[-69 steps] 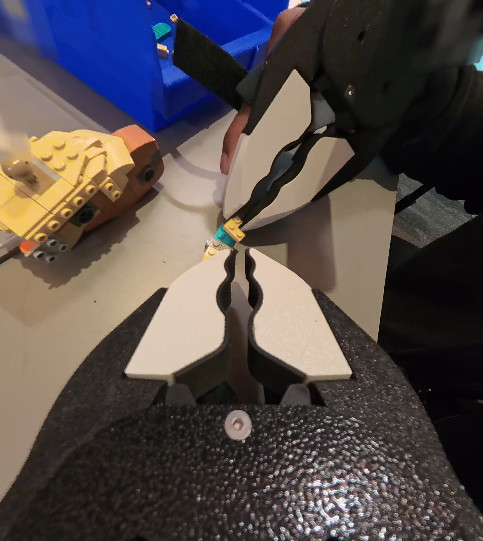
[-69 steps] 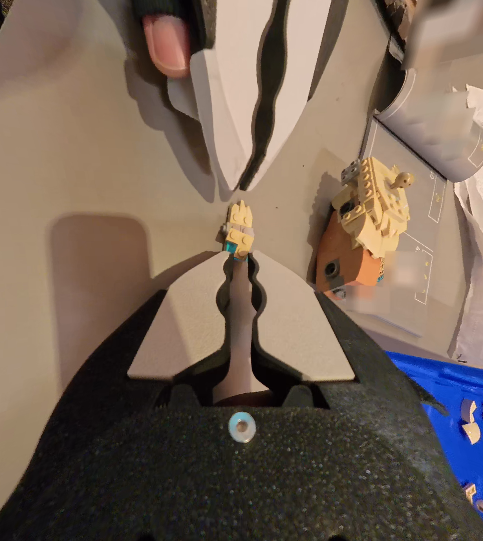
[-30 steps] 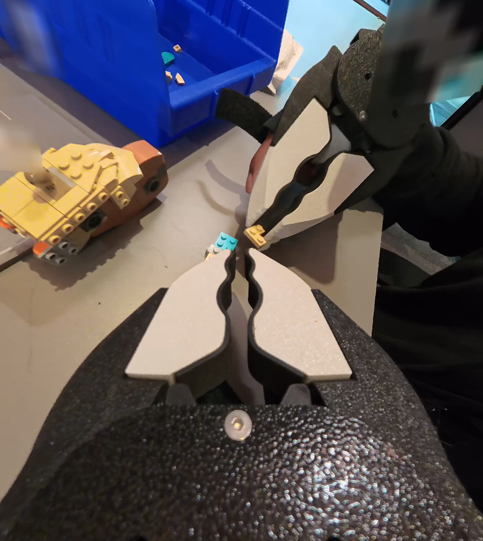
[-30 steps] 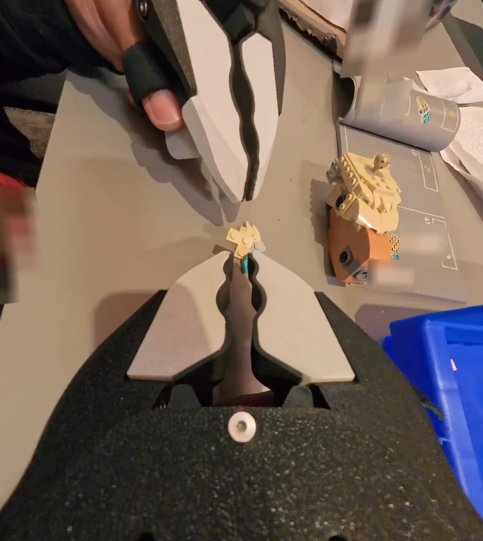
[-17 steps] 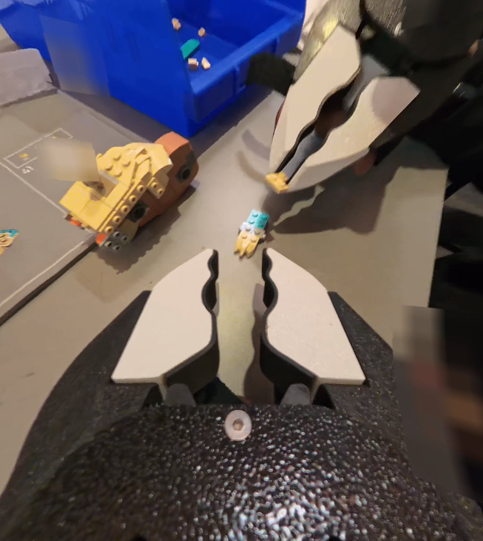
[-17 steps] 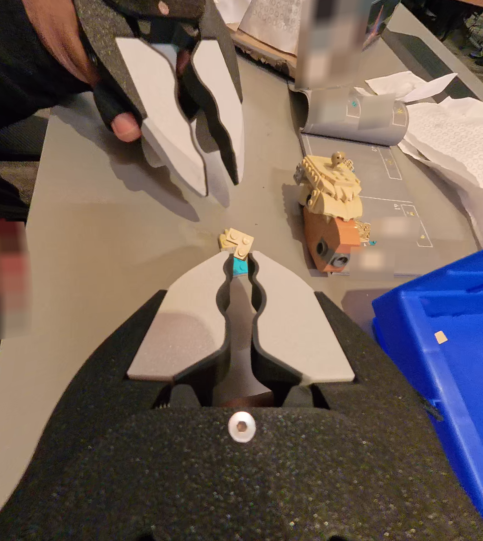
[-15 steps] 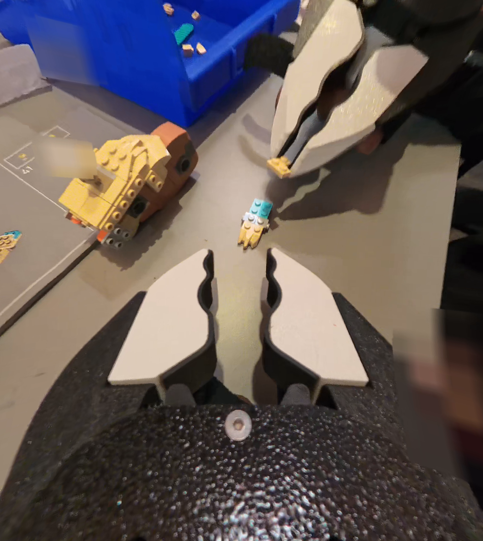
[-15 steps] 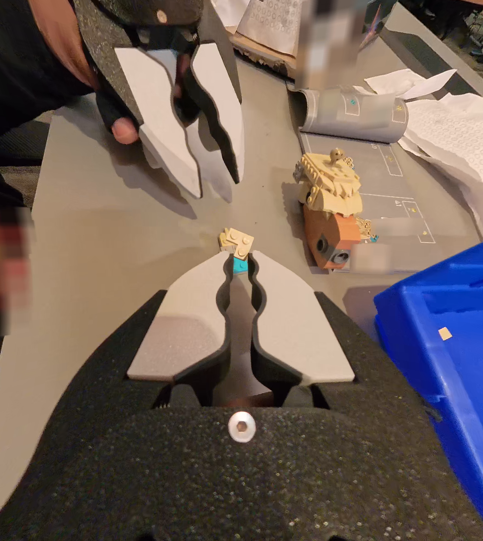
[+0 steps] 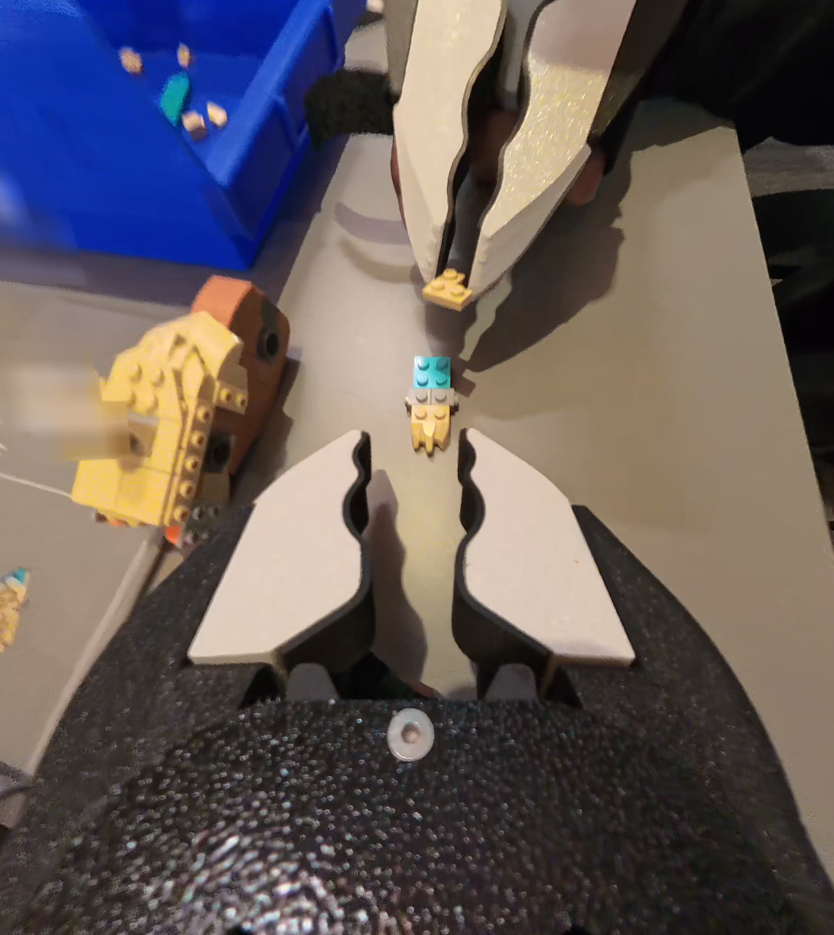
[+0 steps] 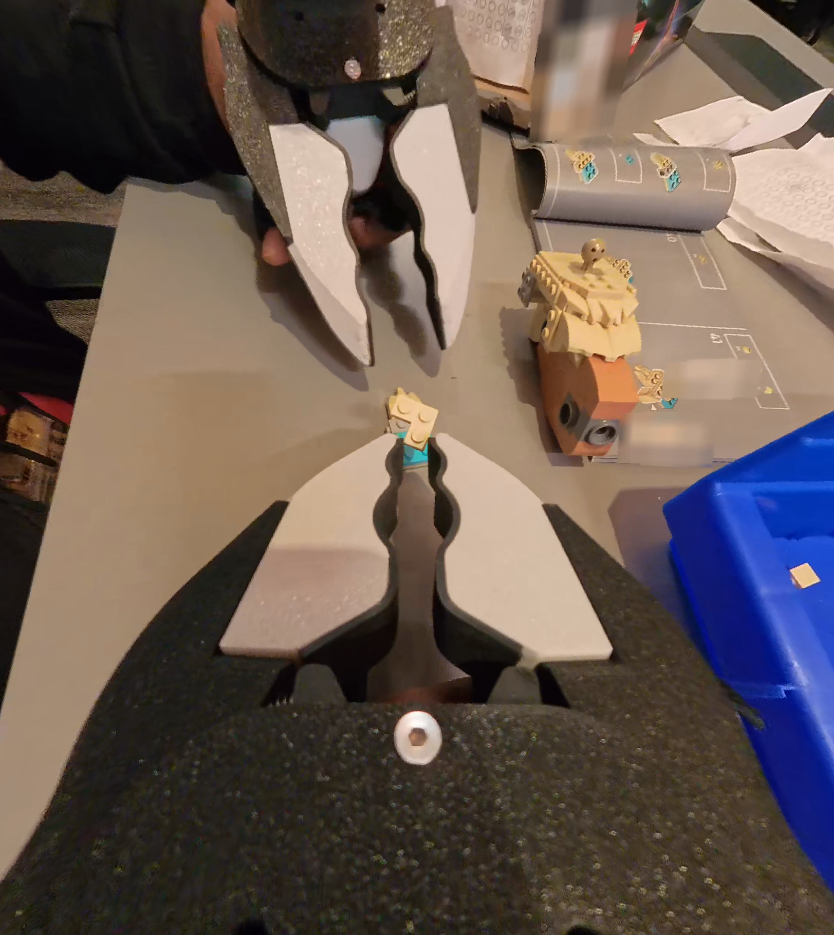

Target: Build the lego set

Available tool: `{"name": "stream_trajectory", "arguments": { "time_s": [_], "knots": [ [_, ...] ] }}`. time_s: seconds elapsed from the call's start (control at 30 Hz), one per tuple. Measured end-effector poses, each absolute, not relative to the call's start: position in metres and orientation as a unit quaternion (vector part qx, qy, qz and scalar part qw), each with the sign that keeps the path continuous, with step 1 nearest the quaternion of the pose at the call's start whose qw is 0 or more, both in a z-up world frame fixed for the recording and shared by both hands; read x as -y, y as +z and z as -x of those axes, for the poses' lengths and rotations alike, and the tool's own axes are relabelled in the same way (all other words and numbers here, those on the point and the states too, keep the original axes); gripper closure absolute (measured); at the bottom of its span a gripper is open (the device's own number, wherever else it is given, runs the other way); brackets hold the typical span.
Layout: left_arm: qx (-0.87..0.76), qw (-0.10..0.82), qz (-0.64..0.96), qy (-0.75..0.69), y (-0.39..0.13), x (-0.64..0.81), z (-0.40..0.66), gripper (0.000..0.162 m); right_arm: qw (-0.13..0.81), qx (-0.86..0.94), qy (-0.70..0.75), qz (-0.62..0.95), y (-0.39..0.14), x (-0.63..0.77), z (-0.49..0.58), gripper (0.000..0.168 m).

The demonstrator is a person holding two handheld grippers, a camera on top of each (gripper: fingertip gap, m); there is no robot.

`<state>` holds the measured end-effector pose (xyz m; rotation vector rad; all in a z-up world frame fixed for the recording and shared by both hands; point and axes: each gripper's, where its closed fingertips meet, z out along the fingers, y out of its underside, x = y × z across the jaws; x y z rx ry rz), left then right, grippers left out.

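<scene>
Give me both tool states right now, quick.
Left tool: open, empty, fingers either side of the small sub-assembly lying on the table.
Right tool: closed on a tan plate, above the sub-assembly.

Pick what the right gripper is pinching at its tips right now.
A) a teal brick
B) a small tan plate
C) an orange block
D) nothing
B: the left wrist view shows the right gripper shut on the small tan plate, held above the table, while the teal-topped piece lies loose below it in front of the open left gripper.
</scene>
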<state>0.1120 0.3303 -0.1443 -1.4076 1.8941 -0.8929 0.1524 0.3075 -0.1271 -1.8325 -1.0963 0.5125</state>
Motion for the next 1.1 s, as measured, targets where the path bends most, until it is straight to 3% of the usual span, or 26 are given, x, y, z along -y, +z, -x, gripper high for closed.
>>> {"name": "stream_trajectory", "arguments": {
  "time_s": [0.17,0.57,1.1],
  "knots": [
    [-0.733,0.367,0.448,-0.356,-0.126,-0.325,-0.123,0.135,0.452,0.453,0.219,0.736,-0.124,-0.307,-0.152,0.160],
    [-0.738,0.290,0.493,-0.359,-0.142,-0.333,-0.122,0.136,0.429,0.531,0.224,0.695,-0.121,-0.316,-0.160,0.160],
    [-0.744,0.269,0.508,-0.340,-0.151,-0.334,-0.122,0.136,0.434,0.543,0.228,0.682,-0.132,-0.309,-0.159,0.160]
  ]
}}
